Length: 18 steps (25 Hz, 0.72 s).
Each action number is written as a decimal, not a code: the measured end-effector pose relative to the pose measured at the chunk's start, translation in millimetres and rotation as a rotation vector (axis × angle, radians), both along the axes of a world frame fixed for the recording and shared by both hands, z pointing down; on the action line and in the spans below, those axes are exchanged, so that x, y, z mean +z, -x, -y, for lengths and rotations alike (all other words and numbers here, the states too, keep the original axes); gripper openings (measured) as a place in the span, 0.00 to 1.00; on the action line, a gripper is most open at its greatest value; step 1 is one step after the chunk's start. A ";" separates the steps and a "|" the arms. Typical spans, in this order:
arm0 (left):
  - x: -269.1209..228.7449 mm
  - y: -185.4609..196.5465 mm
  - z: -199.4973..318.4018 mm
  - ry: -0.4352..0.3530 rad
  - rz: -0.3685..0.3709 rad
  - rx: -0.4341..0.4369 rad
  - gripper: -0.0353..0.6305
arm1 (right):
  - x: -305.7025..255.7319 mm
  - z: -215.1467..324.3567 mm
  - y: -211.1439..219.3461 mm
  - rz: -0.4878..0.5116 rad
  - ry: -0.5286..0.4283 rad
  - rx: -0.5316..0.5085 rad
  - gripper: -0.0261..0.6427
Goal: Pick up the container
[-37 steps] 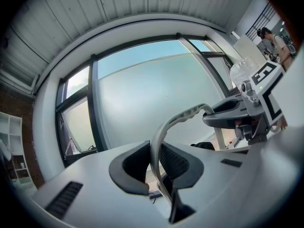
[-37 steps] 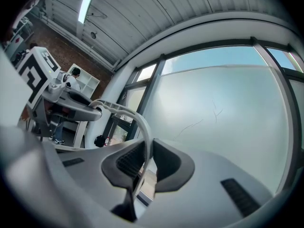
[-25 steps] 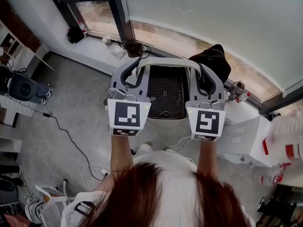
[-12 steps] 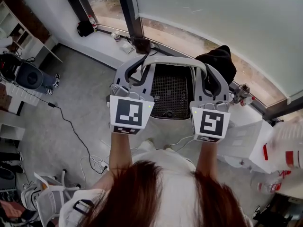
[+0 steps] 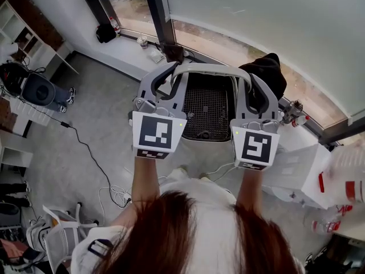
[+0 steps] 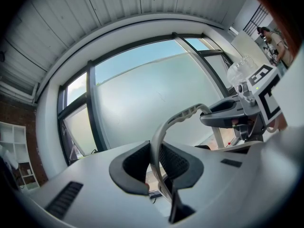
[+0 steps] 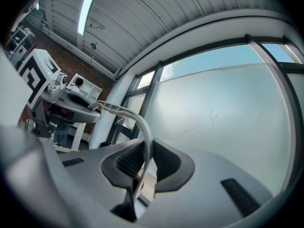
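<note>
A broad frosted-glass window in dark frames fills the top of the head view, and below it a grey concrete floor spreads out to the left. A white box-shaped cabinet stands at the right, and white open shelving lines the far left edge. In the middle, close before the window sill, the container, a black basket with a fine mesh bottom, hangs level from its pale grey arched plastic handle, carried in the air between the two tools; how high it is above the floor cannot be judged from this steep angle. The left tool is clamped on the left end of the handle, and in the left gripper view its ribbed black pads press on the grey strip from both sides at a narrow gap. The right tool grips the right end the same way, with the strip pinched between its pads in the right gripper view. Both tools point level and lie side by side, well apart, each with its black-and-white marker cube facing up. A black lump of cloth or a bag lies on the sill beyond the right tool. A thin black cable snakes across the floor. Beside the cabinet stand what may be small red-capped bottles.
</note>
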State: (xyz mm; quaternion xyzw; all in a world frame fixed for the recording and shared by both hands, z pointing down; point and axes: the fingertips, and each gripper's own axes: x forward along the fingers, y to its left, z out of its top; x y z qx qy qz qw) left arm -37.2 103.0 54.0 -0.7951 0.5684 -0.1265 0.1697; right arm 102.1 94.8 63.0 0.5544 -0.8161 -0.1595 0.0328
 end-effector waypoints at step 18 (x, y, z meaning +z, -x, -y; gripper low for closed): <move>0.0 -9.8 0.9 -0.004 0.001 0.047 0.15 | -0.3 -6.3 -9.7 -0.018 -0.001 0.056 0.13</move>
